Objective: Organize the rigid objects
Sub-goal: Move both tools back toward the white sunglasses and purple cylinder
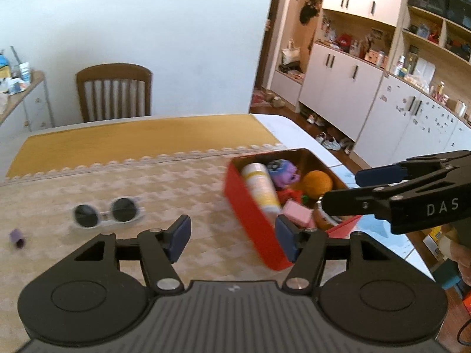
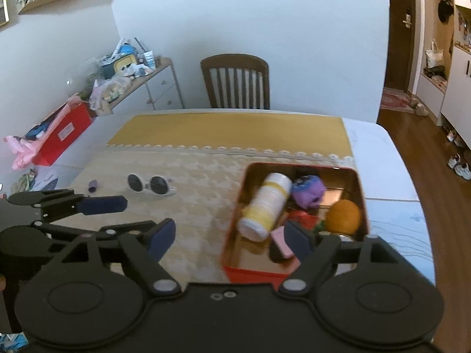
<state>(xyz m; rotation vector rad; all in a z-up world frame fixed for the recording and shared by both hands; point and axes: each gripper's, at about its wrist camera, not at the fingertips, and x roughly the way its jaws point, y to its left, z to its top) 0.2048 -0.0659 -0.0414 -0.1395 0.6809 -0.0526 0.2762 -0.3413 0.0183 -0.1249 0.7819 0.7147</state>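
Observation:
A red tin box (image 1: 250, 206) (image 2: 235, 223) sits on the table's right part. It holds a white and yellow bottle (image 1: 262, 186) (image 2: 265, 206), a purple toy (image 1: 282, 172) (image 2: 307, 192), an orange ball (image 1: 318, 184) (image 2: 344, 216), a pink block (image 1: 297, 213) (image 2: 279, 239) and other small items. White round sunglasses (image 1: 107, 210) (image 2: 150, 185) and a small purple cylinder (image 1: 17, 236) (image 2: 93, 186) lie on the cloth to the left. My left gripper (image 1: 232, 235) (image 2: 132, 214) is open and empty, just left of the box. My right gripper (image 2: 232, 235) (image 1: 341, 189) is open and empty over the box's near end.
A beige and mustard tablecloth (image 1: 147, 176) covers the table. A wooden chair (image 1: 114, 91) (image 2: 235, 81) stands at the far side. A cluttered side cabinet (image 2: 132, 82) is at the left, white cupboards (image 1: 368, 94) at the right.

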